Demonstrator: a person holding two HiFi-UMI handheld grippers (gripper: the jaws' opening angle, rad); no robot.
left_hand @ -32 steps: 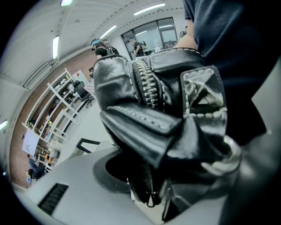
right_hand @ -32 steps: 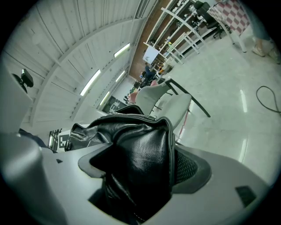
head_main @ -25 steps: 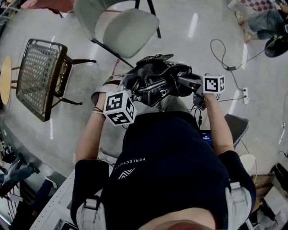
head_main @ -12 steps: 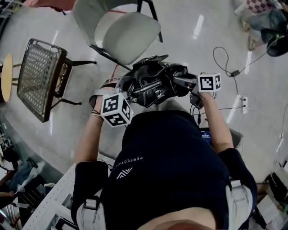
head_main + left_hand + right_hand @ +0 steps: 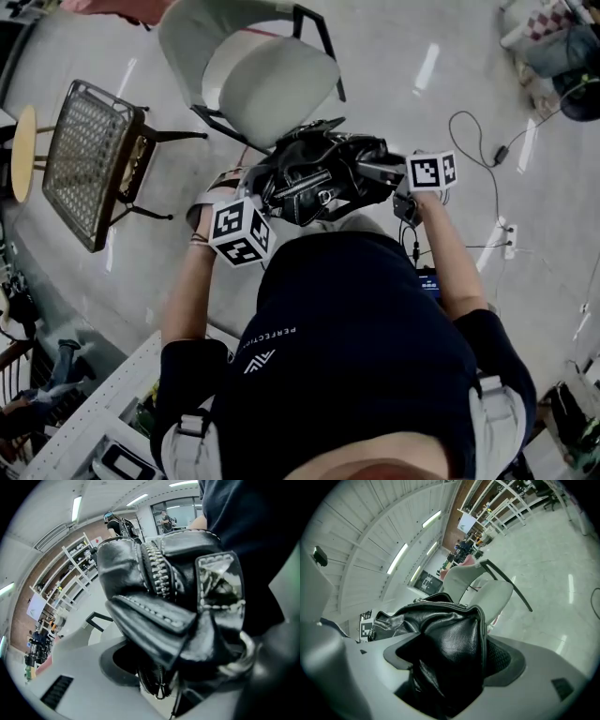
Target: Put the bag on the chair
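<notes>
A black leather bag (image 5: 314, 178) with zips and metal rings hangs in the air between both grippers, in front of the person's chest. My left gripper (image 5: 253, 199) is shut on the bag's left end, where folds of leather (image 5: 164, 588) fill its jaws (image 5: 159, 677). My right gripper (image 5: 389, 176) is shut on the right end, and leather (image 5: 445, 639) bulges out between its jaws (image 5: 450, 677). The pale grey chair (image 5: 267, 80) with black arms stands on the floor just beyond the bag, its seat bare. In the right gripper view the chair (image 5: 487, 597) shows behind the bag.
A metal mesh chair (image 5: 80, 155) stands at the left beside a round yellow table (image 5: 21, 155). Cables (image 5: 487, 141) trail over the floor at the right. A white shelf unit (image 5: 103, 422) sits at the lower left. Storage racks (image 5: 506, 503) line the far wall.
The bag and both grippers have drifted slightly left and toward the grey chair, which now sits lower in the head view. Both grips are unchanged.
</notes>
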